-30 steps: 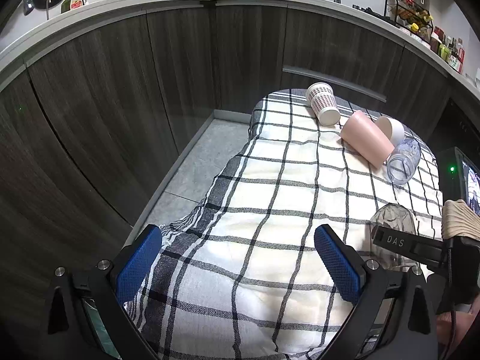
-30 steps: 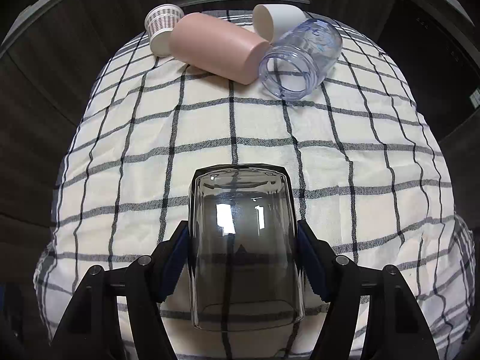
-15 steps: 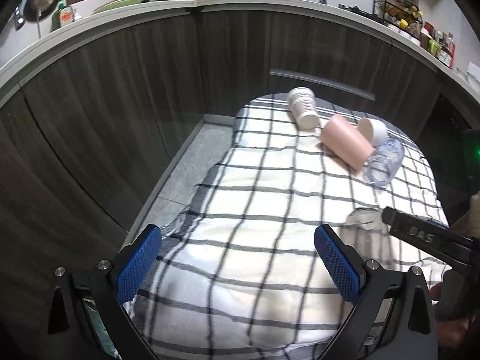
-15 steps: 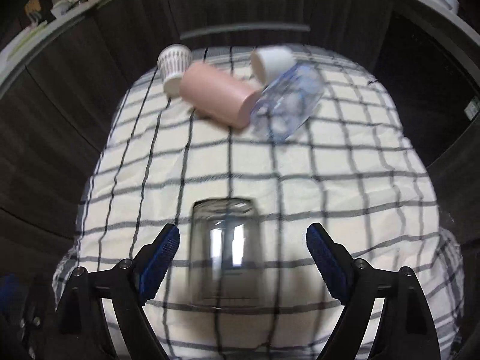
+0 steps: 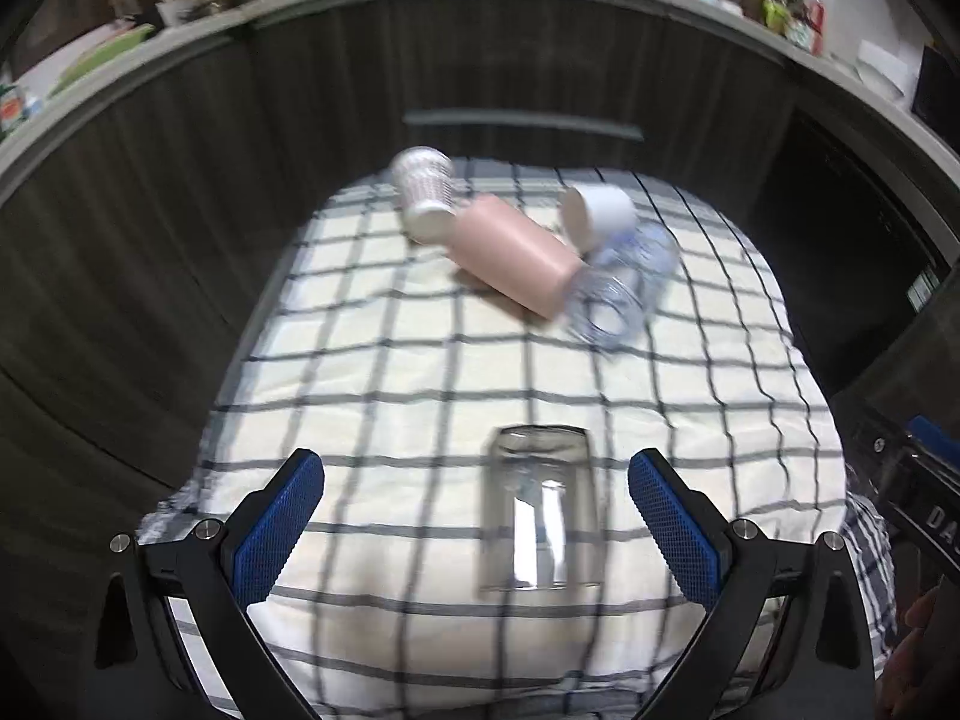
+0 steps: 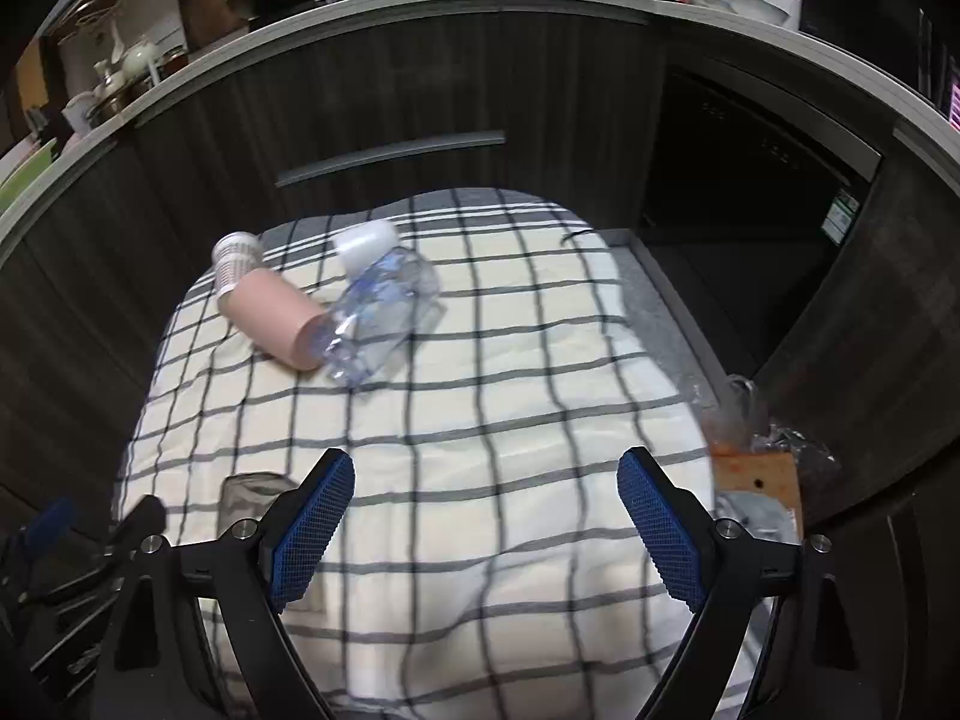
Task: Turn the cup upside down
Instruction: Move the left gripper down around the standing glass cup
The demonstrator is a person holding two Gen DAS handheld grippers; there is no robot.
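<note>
A clear glass cup point(image 5: 540, 510) stands upside down on the checked cloth point(image 5: 420, 360), just ahead of my left gripper point(image 5: 474, 528) and a little right of its middle. The left gripper is open and empty. My right gripper point(image 6: 486, 528) is open and empty, pulled back over the cloth's near right part; the glass cup point(image 6: 252, 498) shows at its lower left, partly hidden by the left finger. A pink cup point(image 5: 516, 264), a clear plastic cup point(image 5: 618, 294), a white cup point(image 5: 600, 213) and a patterned paper cup point(image 5: 423, 192) lie on their sides at the far end.
Dark cabinet fronts point(image 5: 180, 180) surround the cloth-covered table, with a cluttered counter above. The other gripper's body point(image 5: 912, 480) shows at the right edge of the left wrist view. A plastic bag and an orange box point(image 6: 756, 468) sit off the table's right side.
My right gripper opened, let go of the upturned glass cup and drew back to the right. My left gripper swung right, so the glass now sits in front of it.
</note>
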